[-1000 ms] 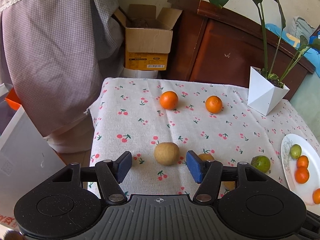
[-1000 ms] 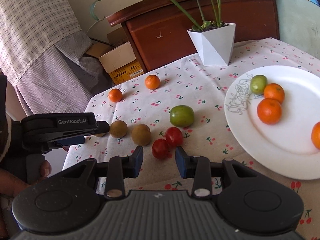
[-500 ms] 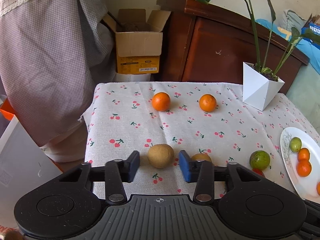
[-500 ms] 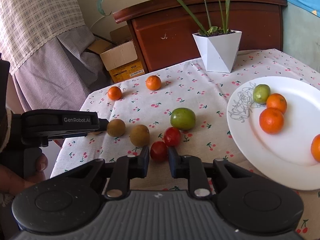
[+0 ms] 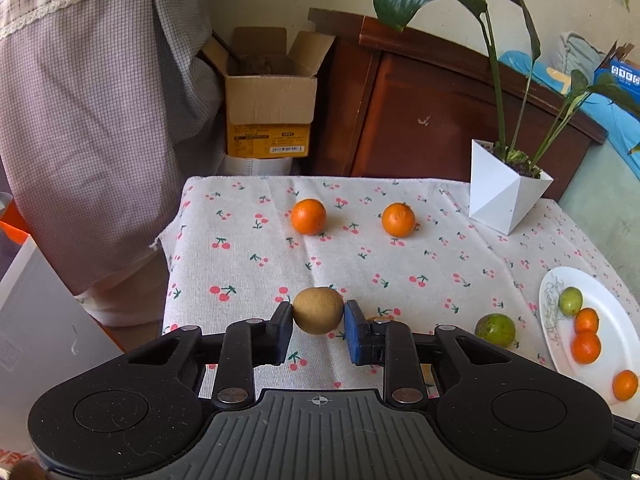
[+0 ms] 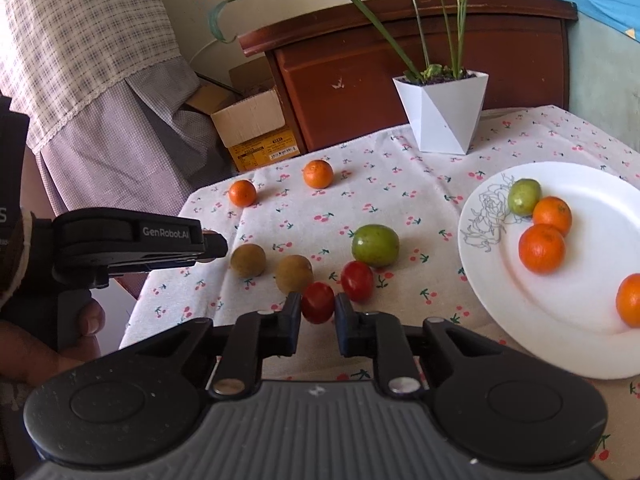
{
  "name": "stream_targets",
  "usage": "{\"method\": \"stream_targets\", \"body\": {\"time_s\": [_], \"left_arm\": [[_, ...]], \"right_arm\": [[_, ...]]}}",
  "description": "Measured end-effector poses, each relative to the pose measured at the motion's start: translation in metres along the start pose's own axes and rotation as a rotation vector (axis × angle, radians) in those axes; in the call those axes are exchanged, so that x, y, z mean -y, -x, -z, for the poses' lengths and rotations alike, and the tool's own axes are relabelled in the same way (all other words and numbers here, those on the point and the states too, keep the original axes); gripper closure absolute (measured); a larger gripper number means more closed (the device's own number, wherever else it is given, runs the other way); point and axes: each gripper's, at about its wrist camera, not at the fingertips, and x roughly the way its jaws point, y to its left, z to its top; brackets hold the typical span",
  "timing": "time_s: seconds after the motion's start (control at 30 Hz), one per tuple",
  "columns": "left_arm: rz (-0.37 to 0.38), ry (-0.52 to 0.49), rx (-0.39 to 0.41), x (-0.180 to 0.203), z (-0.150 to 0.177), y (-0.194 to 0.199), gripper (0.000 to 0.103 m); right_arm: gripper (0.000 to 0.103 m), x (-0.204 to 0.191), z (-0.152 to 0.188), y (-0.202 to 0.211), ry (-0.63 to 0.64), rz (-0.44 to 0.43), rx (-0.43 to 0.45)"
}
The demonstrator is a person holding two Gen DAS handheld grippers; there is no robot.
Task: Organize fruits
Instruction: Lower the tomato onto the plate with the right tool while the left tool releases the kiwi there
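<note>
My left gripper [image 5: 318, 320] is closing its jaws on a round brown fruit [image 5: 318, 310] near the front of the cherry-print tablecloth [image 5: 248, 264]; both pads touch its sides. The right gripper [image 6: 318, 312] is shut on a red tomato [image 6: 318, 302]. A second tomato [image 6: 357, 280] lies just right of it and a second brown fruit [image 6: 294, 274] just left. A large green fruit [image 6: 375, 245] sits behind them. Two oranges [image 5: 308, 216] [image 5: 398, 219] rest farther back. The white plate [image 6: 560, 320] at the right holds a small green fruit and three oranges.
A white angular plant pot [image 5: 504, 200] stands at the back right of the table. The cloth's left edge [image 5: 172, 264] drops off to the floor. Behind are a cardboard box [image 5: 268, 96], a wooden cabinet [image 5: 420, 120] and a checked curtain [image 5: 92, 140].
Both grippers' jaws have closed in: the left from wide apart onto the brown fruit, the right onto the nearer red tomato. Neither hand has shifted much.
</note>
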Motion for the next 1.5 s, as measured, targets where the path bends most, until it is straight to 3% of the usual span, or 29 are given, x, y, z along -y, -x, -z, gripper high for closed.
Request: {"method": "stream_targets", "body": {"time_s": [0.33,0.73,0.93,1.1,1.5], "left_arm": [[0.053,-0.008,0.028,0.018,-0.006,0.014,0.078],[0.257,-0.067,0.023,0.076,-0.006,0.028,0.078],[0.357,-0.121,0.004,0.11,0.0,0.028,0.078],[0.414,-0.168,-0.022,0.135,0.013,0.023,0.078],[0.45,-0.222,-0.093,0.169,0.039,0.006,0.078]], "right_arm": [[0.085,0.009,-0.008,0.015,-0.029,0.019,0.039],[0.085,0.064,-0.041,0.058,-0.126,0.166,0.096],[0.085,0.1,-0.056,0.073,-0.167,0.168,0.084],[0.085,0.13,-0.053,0.075,-0.279,0.178,0.07],[0.085,0.165,-0.039,0.066,-0.406,0.223,0.006]]}}
